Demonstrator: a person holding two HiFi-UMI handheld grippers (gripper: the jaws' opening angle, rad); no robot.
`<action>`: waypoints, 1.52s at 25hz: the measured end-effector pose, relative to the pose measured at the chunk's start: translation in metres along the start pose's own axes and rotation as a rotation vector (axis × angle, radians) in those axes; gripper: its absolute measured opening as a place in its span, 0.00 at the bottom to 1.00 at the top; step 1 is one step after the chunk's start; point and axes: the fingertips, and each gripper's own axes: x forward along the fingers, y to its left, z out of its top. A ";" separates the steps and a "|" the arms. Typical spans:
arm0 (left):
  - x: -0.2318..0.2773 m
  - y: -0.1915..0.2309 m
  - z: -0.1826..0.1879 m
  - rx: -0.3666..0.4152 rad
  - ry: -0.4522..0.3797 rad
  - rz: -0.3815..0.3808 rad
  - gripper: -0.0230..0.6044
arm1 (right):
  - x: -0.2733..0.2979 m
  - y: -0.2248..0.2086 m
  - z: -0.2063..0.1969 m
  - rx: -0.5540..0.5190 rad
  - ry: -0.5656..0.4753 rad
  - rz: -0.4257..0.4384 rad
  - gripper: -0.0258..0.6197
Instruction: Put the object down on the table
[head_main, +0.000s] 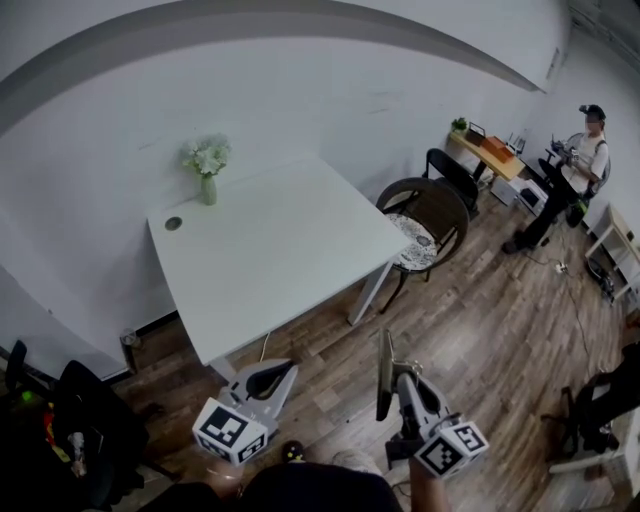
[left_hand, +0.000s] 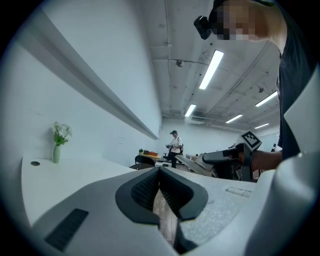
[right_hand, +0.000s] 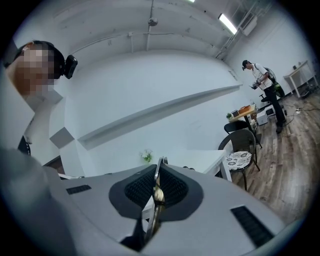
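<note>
Dark, thin flat object (head_main: 385, 372) stood edge-up, clamped between the jaws of the right gripper (head_main: 398, 386), over wood floor (head_main: 480, 330), short of the white table (head_main: 270, 250). Left gripper (head_main: 272, 376) closed, empty. Flower vase (head_main: 207, 170) on table's far corner; chair (head_main: 425, 215) beside table.

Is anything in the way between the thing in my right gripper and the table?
Nothing visible. Only floor lies between the flat object in the right gripper and the table; the vase stands at its far corner, the chair at its right side.
</note>
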 end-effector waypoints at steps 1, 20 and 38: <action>0.001 0.002 0.000 0.001 -0.008 0.002 0.03 | 0.003 -0.001 0.000 -0.003 0.006 -0.001 0.06; 0.003 0.130 0.019 -0.009 -0.013 0.372 0.03 | 0.198 -0.002 0.005 0.020 0.157 0.299 0.06; 0.053 0.235 0.040 -0.050 -0.007 0.646 0.03 | 0.382 -0.011 -0.004 0.036 0.364 0.555 0.06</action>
